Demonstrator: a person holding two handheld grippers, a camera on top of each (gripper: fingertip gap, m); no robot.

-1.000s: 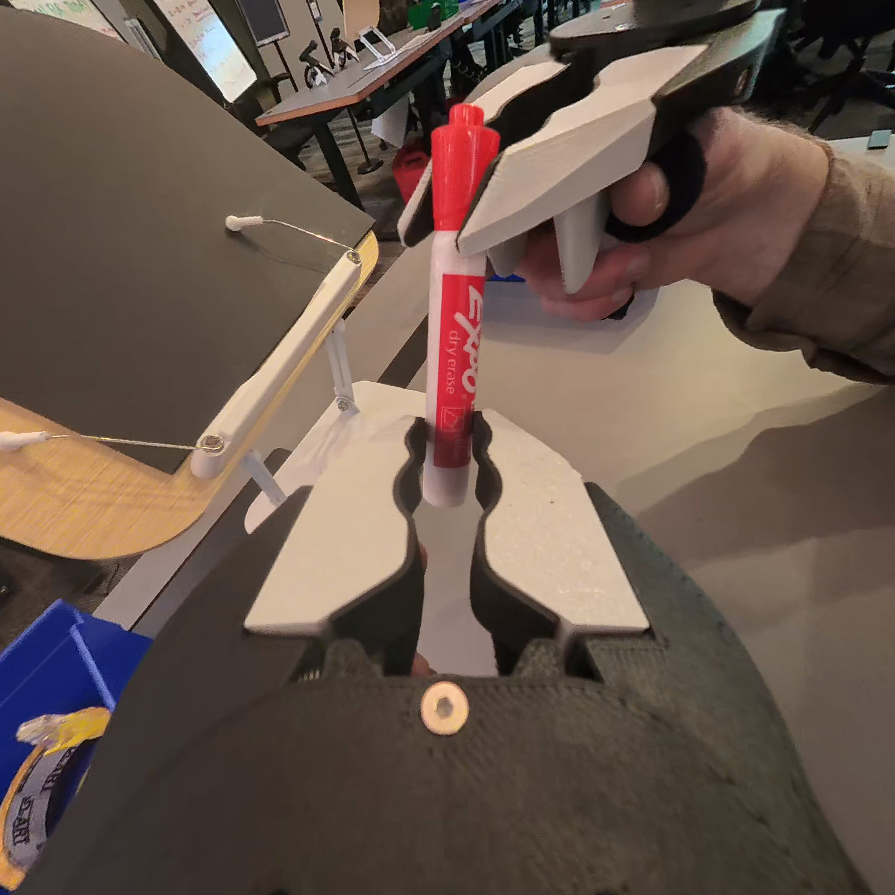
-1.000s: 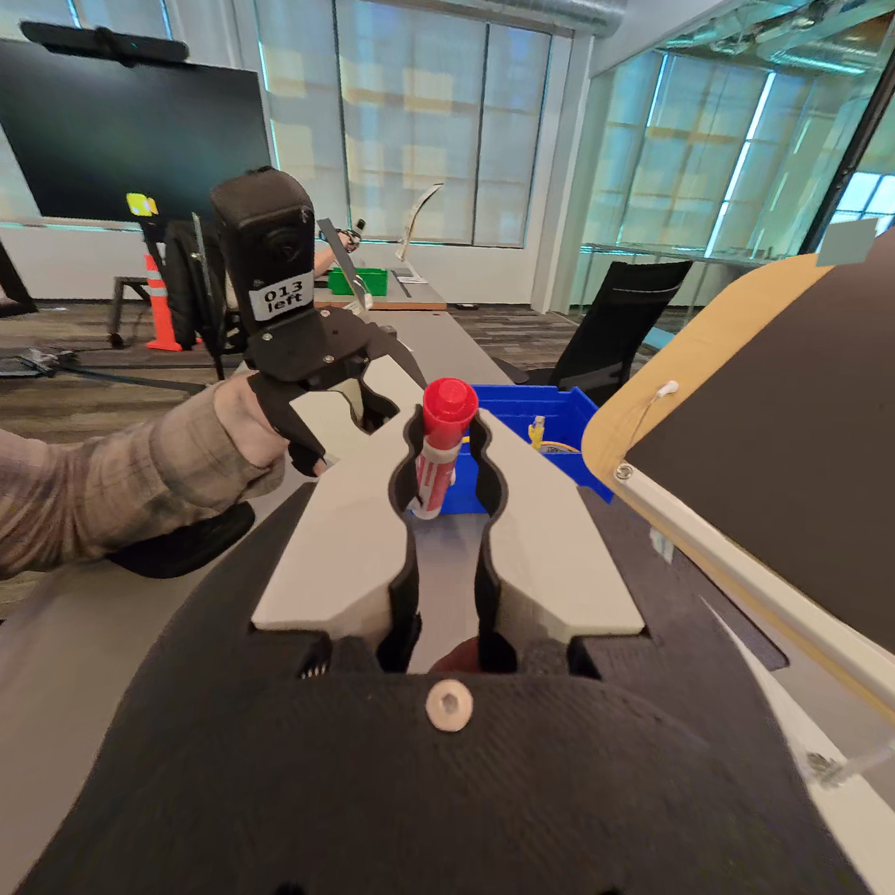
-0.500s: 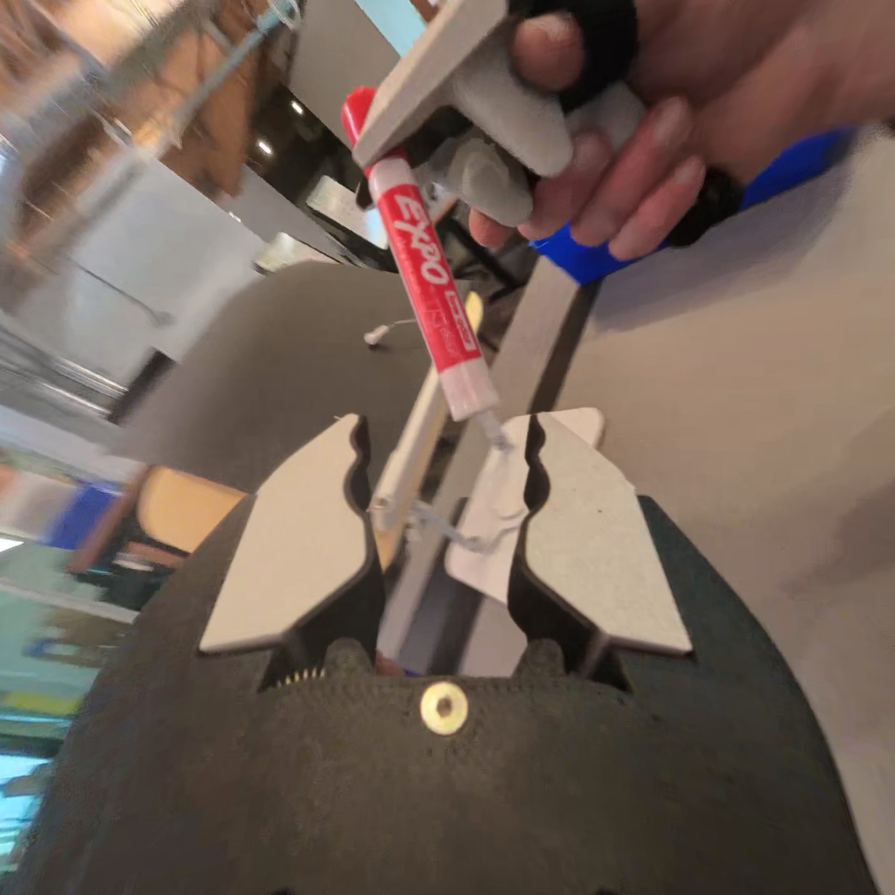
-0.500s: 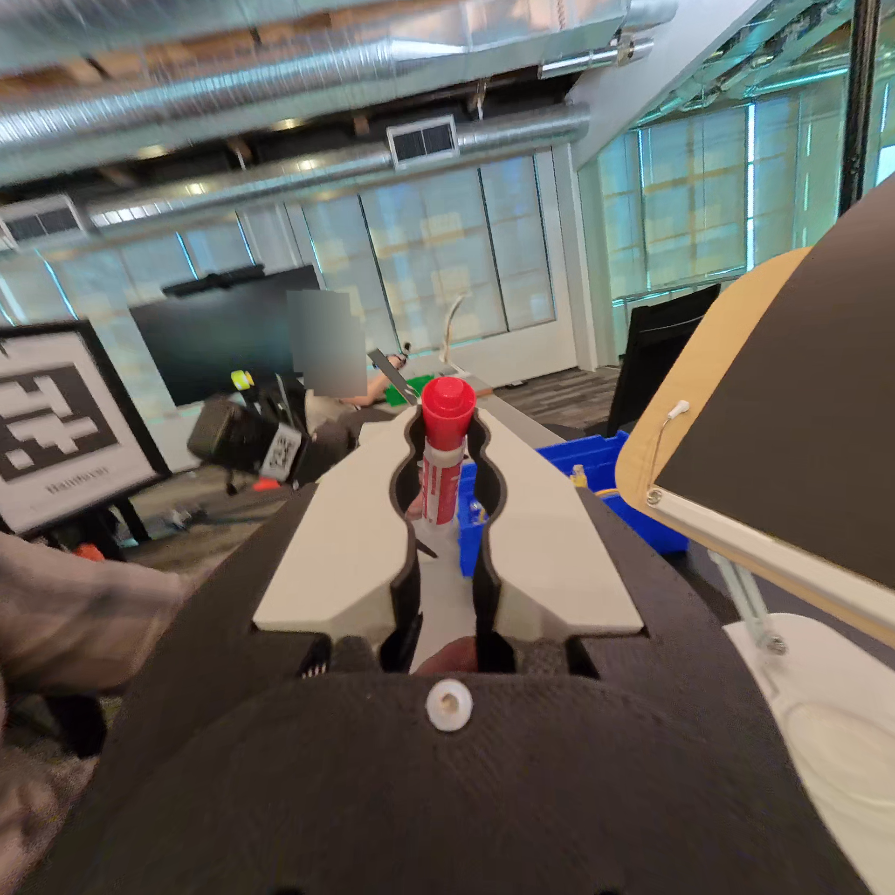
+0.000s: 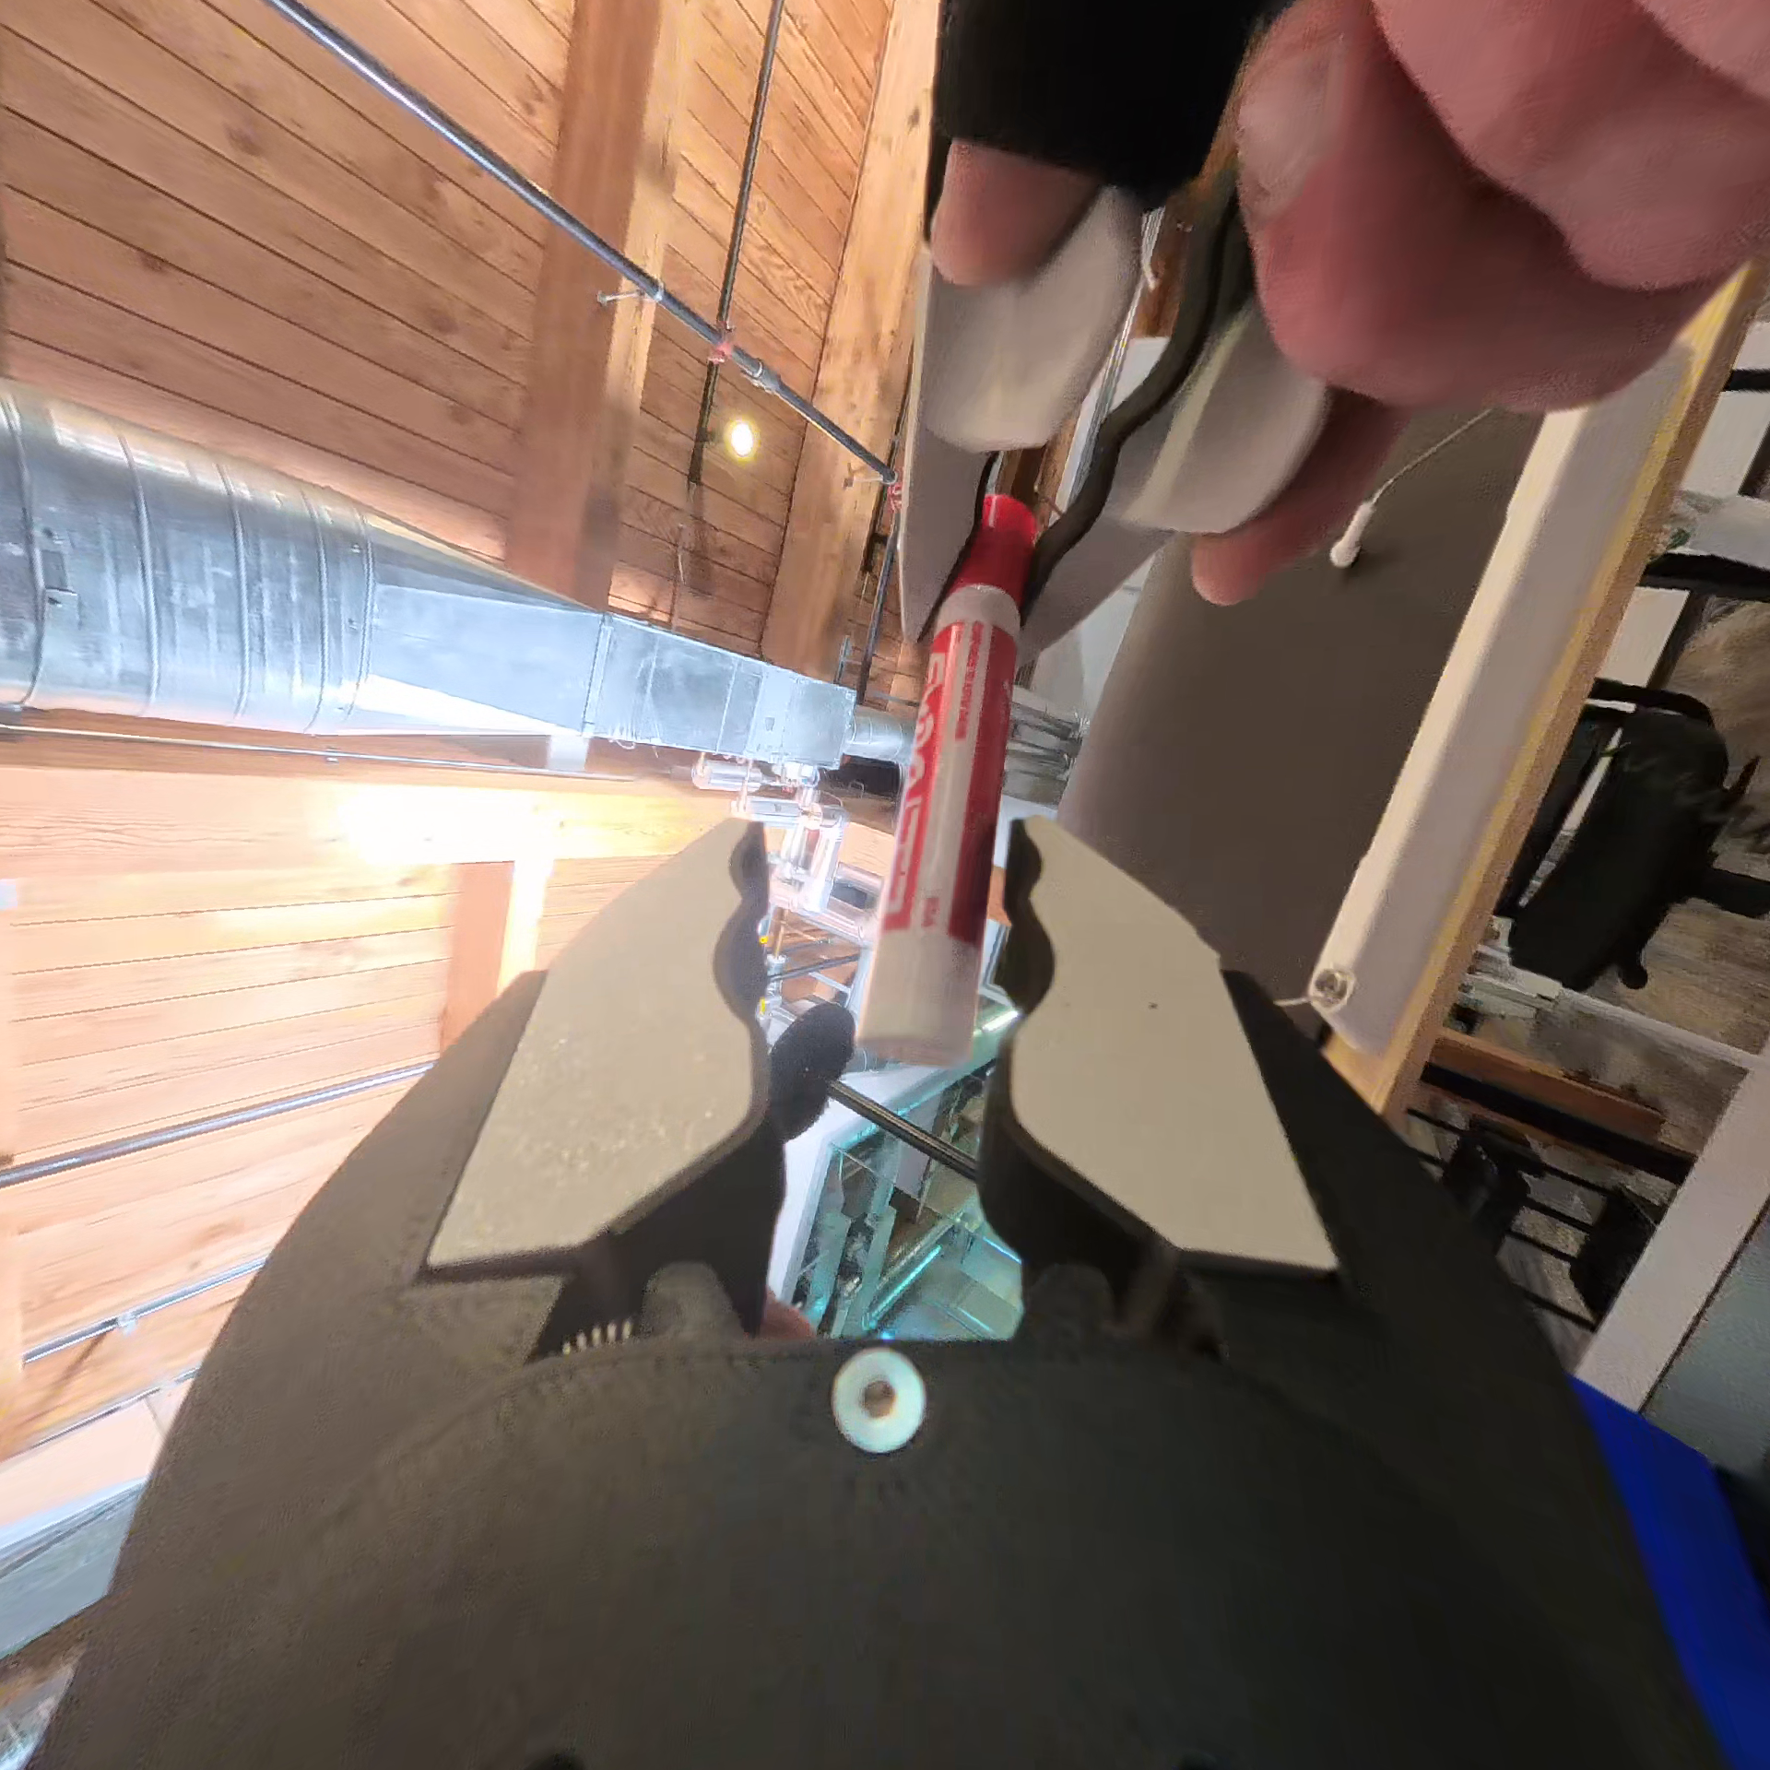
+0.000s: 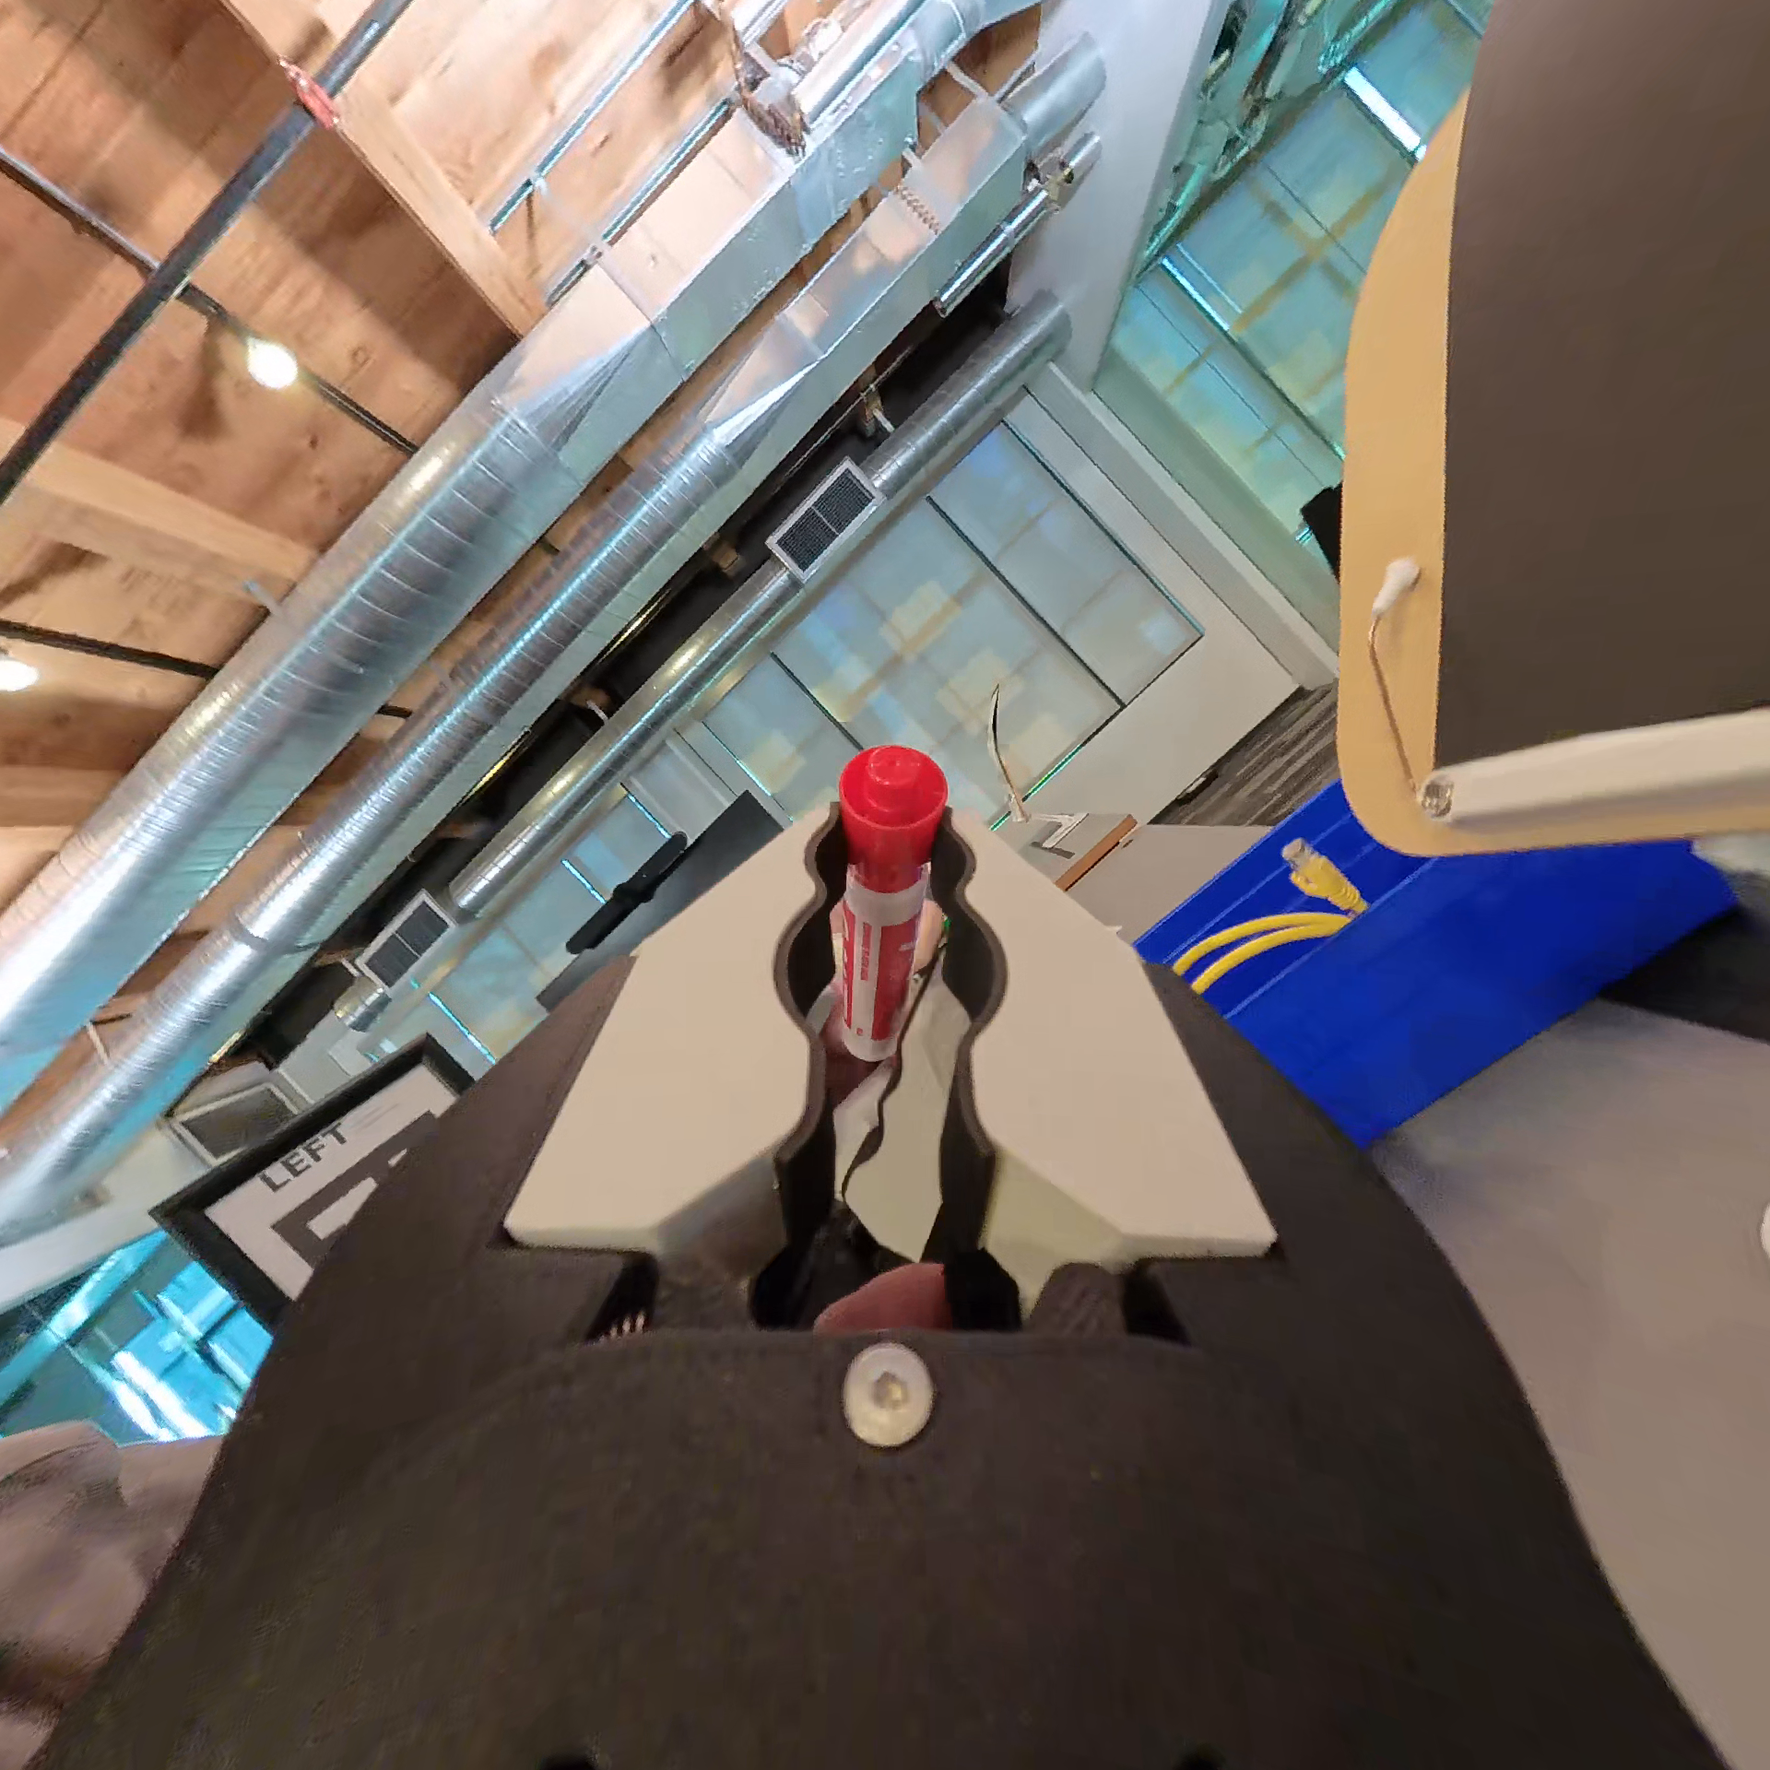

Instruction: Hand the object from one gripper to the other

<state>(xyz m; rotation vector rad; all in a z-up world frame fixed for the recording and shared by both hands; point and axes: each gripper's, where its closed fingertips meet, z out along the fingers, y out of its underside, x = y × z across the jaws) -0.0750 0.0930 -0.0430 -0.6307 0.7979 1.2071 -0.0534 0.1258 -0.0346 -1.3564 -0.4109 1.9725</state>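
Note:
A red and white marker (image 5: pixel 934 824) hangs between the two grippers. My right gripper (image 6: pixel 891 843) is shut on the marker (image 6: pixel 886 900) near its red cap; in the left wrist view it (image 5: pixel 996 565) shows above, held by a hand (image 5: pixel 1437 192). My left gripper (image 5: pixel 886 862) is open. The marker's white lower end sits in the gap between its fingers, touching neither. Both views tilt up toward the ceiling.
A dark board with a tan rim and white bar (image 5: pixel 1437 670) stands at the right, also in the right wrist view (image 6: pixel 1580 479). A blue bin (image 6: pixel 1418 967) holds a yellow cable (image 6: pixel 1312 881) on the grey table (image 6: pixel 1580 1245). Metal ducts (image 6: pixel 479 623) run overhead. Spacing between my two grippers at the tips: around 5 cm.
My left gripper let go of the marker and opened. Both grippers tilted upward, from the table to the ceiling. The right gripper stayed shut on the marker throughout.

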